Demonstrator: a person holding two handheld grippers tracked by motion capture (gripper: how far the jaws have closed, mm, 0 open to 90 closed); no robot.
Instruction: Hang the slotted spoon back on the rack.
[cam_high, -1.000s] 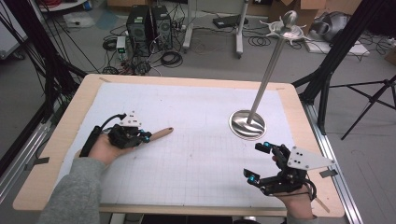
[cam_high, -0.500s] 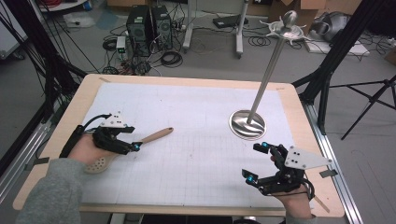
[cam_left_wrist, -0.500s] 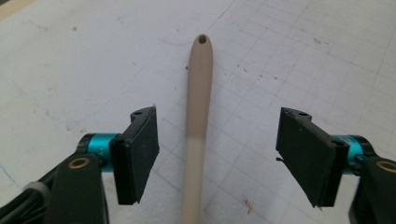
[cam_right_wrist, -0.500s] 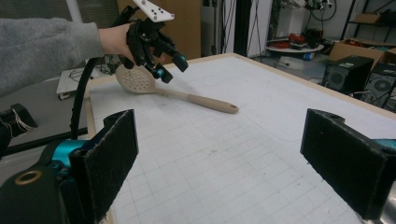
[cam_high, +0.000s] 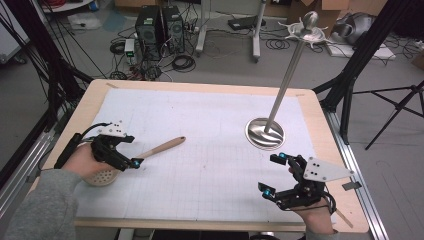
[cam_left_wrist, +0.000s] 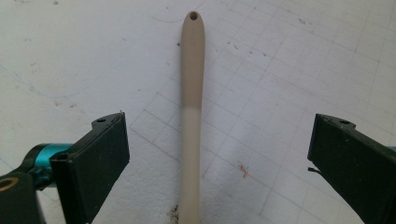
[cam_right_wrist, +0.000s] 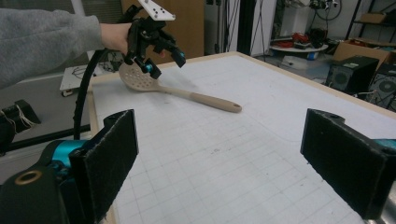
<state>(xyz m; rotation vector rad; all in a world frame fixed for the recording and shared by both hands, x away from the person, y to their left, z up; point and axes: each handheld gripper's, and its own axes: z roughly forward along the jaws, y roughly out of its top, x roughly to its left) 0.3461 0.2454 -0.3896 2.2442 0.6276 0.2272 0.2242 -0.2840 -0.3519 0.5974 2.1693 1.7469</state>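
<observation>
A beige slotted spoon (cam_high: 161, 146) lies flat on the white grid mat (cam_high: 215, 170), its perforated head (cam_high: 102, 176) under the person's left hand. My left gripper (cam_high: 129, 152) hovers over the handle near the head. Its jaws have just been opening and now stand wide. In the left gripper view the handle (cam_left_wrist: 191, 93) runs between them on the mat, touched by neither pad. The right gripper view shows the spoon (cam_right_wrist: 201, 98) with the left gripper (cam_right_wrist: 163, 58) above its head. My right gripper (cam_high: 272, 174) rests near the table's front right, open, with nothing between its jaws (cam_right_wrist: 219, 158).
A metal stand with a round base (cam_high: 265, 134) and a tall pole topped by hooks (cam_high: 307, 29) stands at the right of the mat. The wooden table edge (cam_high: 85, 107) frames the mat. Computers and cables lie on the floor beyond.
The left gripper has let go of the spoon handle and opened wide. The left hand has drawn back to the left along the handle. The spoon stays put; the right gripper has not moved.
</observation>
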